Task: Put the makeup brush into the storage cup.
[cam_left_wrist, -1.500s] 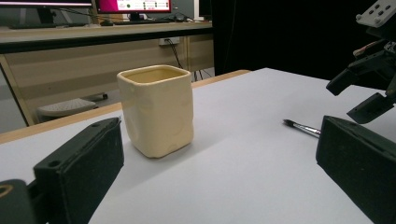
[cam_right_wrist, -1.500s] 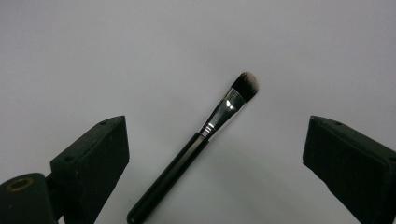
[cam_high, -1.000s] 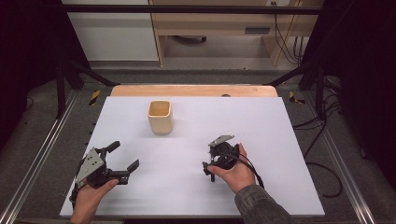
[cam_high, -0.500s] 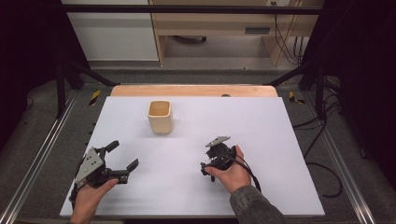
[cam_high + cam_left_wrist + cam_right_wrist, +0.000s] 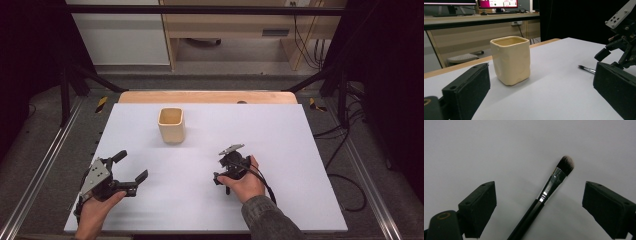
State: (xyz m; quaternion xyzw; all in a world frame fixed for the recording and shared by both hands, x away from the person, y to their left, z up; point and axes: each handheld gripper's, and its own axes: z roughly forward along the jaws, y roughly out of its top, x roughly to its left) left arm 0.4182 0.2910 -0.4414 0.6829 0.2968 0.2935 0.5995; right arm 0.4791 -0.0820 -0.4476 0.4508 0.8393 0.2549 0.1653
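Currently, a makeup brush (image 5: pixel 544 195) is seen lying flat on the white surface (image 5: pixel 300 150), between the two black jaws of the right gripper (image 5: pixel 540 205). In the right gripper view the jaws stand wide apart on either side of the brush, and neither pad is pressed against it: the black handle runs up from the bottom edge, the silver ferrule follows, and the dark, pale-tipped bristles point away from the gripper. The jaws of this gripper have just been closing a little, with the brush between them but not gripped. In the high view the right gripper (image 5: pixel 231 167) is held low over the surface by the right hand (image 5: pixel 245 182), to the right of centre and nearer the person than a cream square cup (image 5: pixel 171 125).

The left gripper (image 5: pixel 127 172) is seen at the near left of the surface, held by the left hand (image 5: pixel 97 212), with its jaws spread open and nothing between them. In the left gripper view the cup (image 5: pixel 510 60) is shown upright on the surface ahead, well apart from both jaws, and the brush tip (image 5: pixel 586 69) is seen farther right, just beside the other gripper.
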